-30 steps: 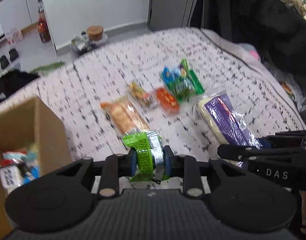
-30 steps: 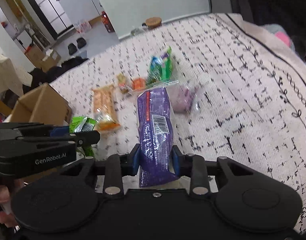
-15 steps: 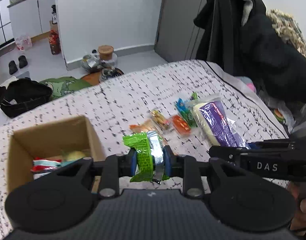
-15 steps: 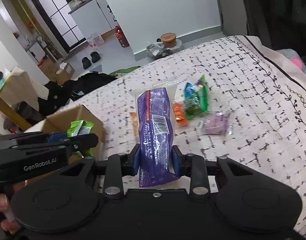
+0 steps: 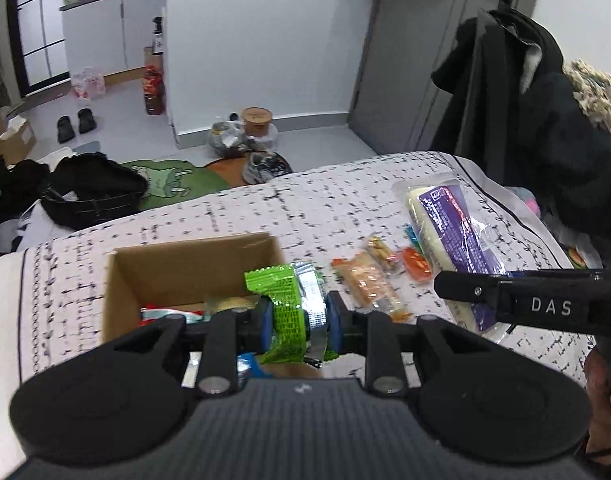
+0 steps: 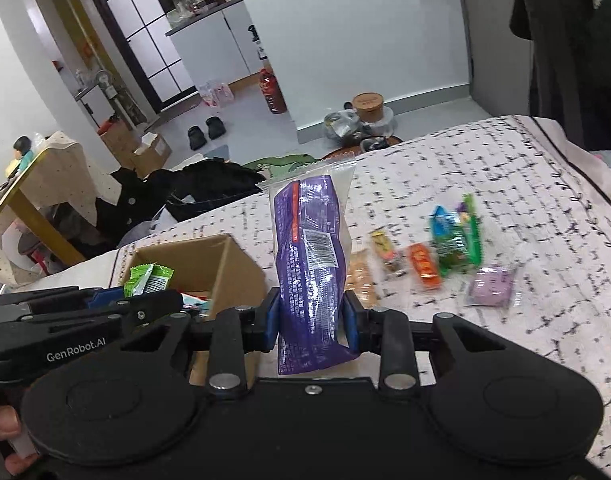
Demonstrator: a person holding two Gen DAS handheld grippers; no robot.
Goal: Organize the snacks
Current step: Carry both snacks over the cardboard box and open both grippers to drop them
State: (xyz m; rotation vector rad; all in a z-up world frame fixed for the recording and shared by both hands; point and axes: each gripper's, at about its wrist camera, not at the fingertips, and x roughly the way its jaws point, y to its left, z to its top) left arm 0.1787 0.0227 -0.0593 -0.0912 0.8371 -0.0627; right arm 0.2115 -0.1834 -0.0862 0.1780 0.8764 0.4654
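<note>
My left gripper (image 5: 297, 320) is clamped on a crinkly green foil packet (image 5: 283, 300), held over the open cardboard box (image 5: 193, 264) on the bed (image 5: 305, 208); the box holds a few wrappers. My right gripper (image 6: 311, 320) pinches a glossy purple snack bag (image 6: 309, 256) upright. Loose small packets (image 6: 425, 264) lie on the patterned bedspread beside the box.

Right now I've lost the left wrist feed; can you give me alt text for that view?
The left claw is shut on a green snack packet, held just in front of an open cardboard box that already has snacks in it. To the right, the right claw holds a purple snack bag over the patterned bedspread, where small orange packets lie.
</note>
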